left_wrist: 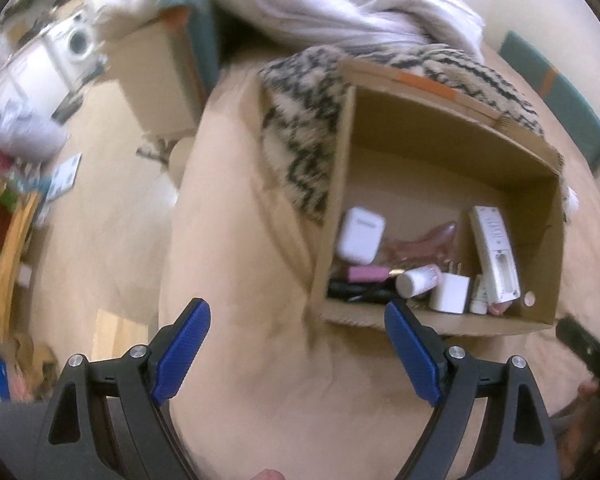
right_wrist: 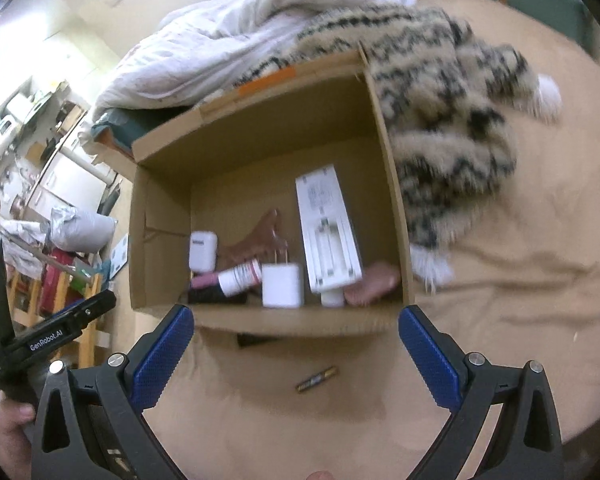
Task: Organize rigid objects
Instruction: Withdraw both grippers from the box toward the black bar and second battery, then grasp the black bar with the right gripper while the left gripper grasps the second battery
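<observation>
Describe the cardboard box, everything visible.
The cardboard box is plain brown corrugated card, open at the top, with an orange tape strip on its far flap. It sits on the tan bedcover, with a patterned fuzzy blanket against one side wall. Small items are bunched at the near wall: a white remote lying battery bay up, a white charger, a white case, a small bottle.

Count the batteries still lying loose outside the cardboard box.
1. A single battery lies on the tan bedcover, just in front of the cardboard box, seen in the right wrist view. Others may be hidden under the box or blankets.
</observation>
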